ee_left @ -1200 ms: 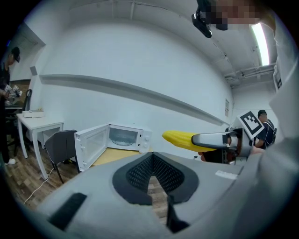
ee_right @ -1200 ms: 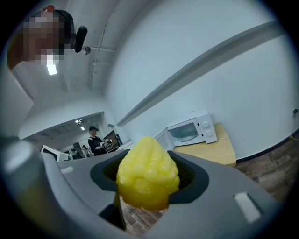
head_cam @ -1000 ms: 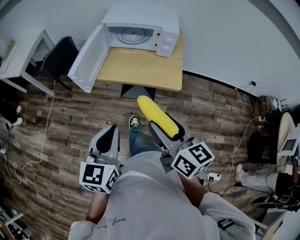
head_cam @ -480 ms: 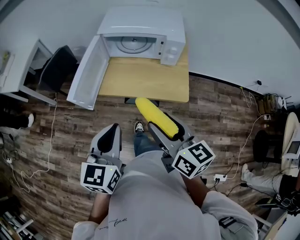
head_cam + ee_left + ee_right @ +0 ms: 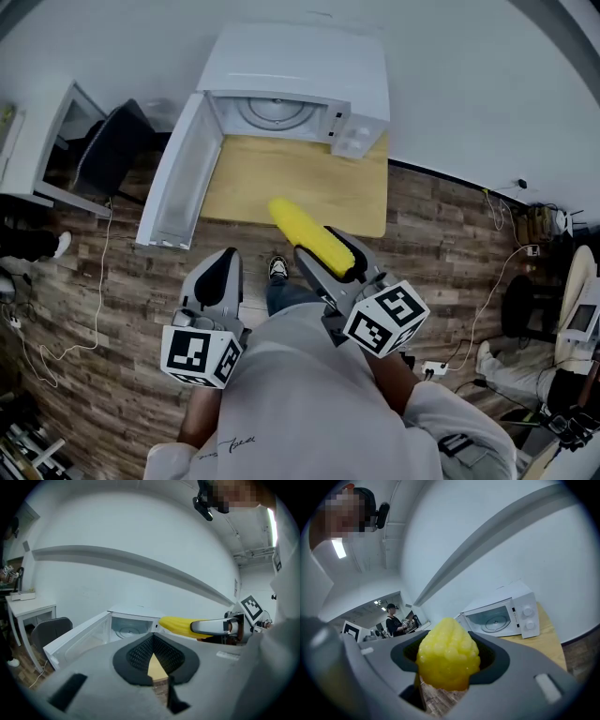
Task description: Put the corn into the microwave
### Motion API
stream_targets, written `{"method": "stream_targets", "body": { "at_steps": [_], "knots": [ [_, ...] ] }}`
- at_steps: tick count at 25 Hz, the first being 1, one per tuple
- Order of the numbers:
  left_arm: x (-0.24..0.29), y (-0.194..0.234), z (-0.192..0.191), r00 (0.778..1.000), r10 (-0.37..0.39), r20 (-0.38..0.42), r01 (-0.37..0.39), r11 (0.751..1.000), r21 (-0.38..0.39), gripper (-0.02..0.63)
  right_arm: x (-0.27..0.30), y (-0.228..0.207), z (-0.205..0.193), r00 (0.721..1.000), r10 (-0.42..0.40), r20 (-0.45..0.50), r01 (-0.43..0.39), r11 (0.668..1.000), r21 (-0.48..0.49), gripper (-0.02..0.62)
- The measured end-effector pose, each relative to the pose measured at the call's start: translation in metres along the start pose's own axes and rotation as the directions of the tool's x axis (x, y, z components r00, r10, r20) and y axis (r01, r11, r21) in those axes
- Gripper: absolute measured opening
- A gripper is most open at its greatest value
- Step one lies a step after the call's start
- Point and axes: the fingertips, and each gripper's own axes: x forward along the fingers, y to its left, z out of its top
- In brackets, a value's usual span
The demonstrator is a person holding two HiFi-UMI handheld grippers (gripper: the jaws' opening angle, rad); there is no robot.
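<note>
two jaws of the right gripper (image 5: 448, 660) are clamped on the corn (image 5: 447, 648), one pad on each side of the cob's rear half, so its blunt yellow tip sticks out ahead of them, aimed at the microwave (image 5: 291, 94). gripping it lengthwise looks chosen so the tip can go through the opening first. the left gripper (image 5: 153, 654) has its jaws closed tip to tip with nothing between them. it is carried beside the right one, low and idle, likely kept free for the door (image 5: 178, 173). in the head view the corn hangs over the near edge of the wooden worktop (image 5: 281, 178), not touching it and well short of the cavity. the door stands swung wide to the left and the glass turntable (image 5: 272, 108) is bare, so the way in seems unobstructed.
</note>
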Motion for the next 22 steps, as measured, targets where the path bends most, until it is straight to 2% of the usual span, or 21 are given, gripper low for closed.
{"method": "stream_targets", "body": {
  "at_steps": [10,22],
  "knots": [
    [0.059,0.024,0.023,1.0,-0.019,-0.012,0.019,0.999,0.027,-0.011,0.042,-0.039,0.029,1.0,-0.007,0.029,0.007,1.0,0.02,0.261],
    [0.119,0.019,0.035,0.996,-0.078,-0.046,0.081,0.995,0.059,-0.011,0.062,-0.088,0.046,0.997,-0.044,0.057,0.041,0.998,0.054,0.262]
  ]
}}
